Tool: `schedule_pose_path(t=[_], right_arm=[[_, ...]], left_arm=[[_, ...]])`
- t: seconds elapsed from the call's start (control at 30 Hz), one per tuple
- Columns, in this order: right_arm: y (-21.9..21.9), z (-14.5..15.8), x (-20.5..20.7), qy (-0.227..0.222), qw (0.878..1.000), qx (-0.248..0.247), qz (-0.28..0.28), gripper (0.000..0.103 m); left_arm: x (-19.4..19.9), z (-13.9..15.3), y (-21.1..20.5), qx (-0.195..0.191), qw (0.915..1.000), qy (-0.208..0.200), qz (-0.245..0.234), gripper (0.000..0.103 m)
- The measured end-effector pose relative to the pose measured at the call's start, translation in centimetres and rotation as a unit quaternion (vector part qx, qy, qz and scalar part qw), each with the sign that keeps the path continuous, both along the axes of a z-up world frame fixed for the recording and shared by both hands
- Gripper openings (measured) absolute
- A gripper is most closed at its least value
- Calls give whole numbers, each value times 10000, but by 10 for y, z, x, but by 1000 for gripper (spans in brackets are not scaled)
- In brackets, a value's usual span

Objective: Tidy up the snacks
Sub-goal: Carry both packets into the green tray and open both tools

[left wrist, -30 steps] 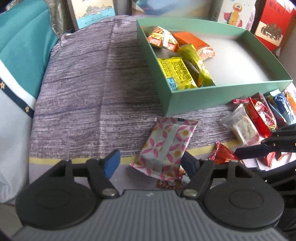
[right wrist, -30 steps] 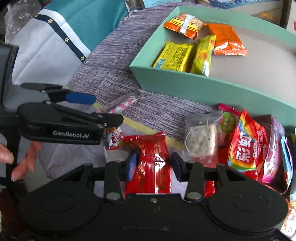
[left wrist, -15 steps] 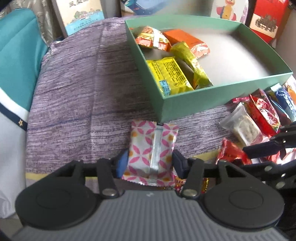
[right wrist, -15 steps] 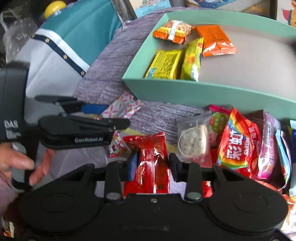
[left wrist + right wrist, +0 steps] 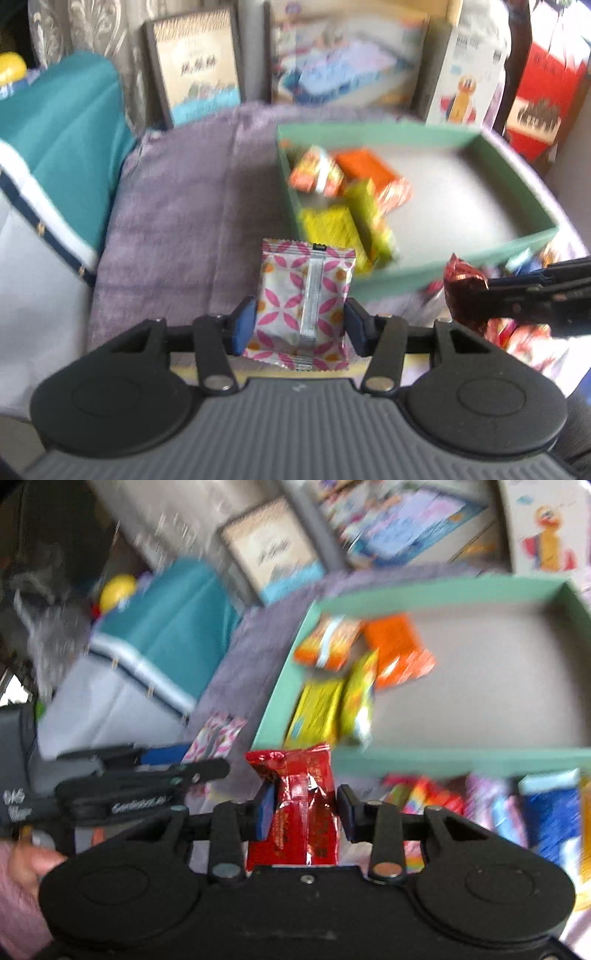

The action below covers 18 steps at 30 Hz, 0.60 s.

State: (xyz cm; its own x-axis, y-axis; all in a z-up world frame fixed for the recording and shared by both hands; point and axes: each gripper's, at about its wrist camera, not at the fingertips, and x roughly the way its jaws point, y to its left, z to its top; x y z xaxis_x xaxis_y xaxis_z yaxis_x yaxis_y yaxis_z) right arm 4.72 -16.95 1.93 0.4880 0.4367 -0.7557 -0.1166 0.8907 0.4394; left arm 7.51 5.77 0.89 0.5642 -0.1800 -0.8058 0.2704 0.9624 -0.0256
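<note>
**Two packets clamped, both lifted towards the box**

Two snacks are held at once. The left gripper (image 5: pixel 299 325) is clamped on the pink-patterned packet (image 5: pixel 306 299), gripped across its lower half, with the sealed top edge standing free above the pads. The right gripper (image 5: pixel 304 808) is clamped on the red foil packet (image 5: pixel 295 801) in the same manner. Both packets are held in the air near the front-left corner of the green box (image 5: pixel 424 273), where four snacks already lie against its left wall.

Both packets are judged light, soft and crinkly; the foil is likely slippery, so the filled middle is the better place to be gripped than the thin crimped ends, and gentle pressure is advised in case the contents crumble.

A second ago the left jaws stood wide around the pink packet lying on the purple cloth (image 5: pixel 184 221); they have since been closed on it. The right jaws were narrowed slightly on the red packet. Both packets are now raised off the cloth.
</note>
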Motion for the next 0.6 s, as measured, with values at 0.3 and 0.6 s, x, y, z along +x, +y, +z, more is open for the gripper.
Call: schedule_pose_path(t=[0.3, 0.6], right_arm=[[-66, 6, 45, -103, 9938, -263, -1079, 36], [-91, -31, 74, 211, 9909, -250, -1308, 36]], left_arm=[[52, 2, -97, -195, 9993, 41, -310, 51], [81, -39, -146, 24, 9978, 462, -465, 51]])
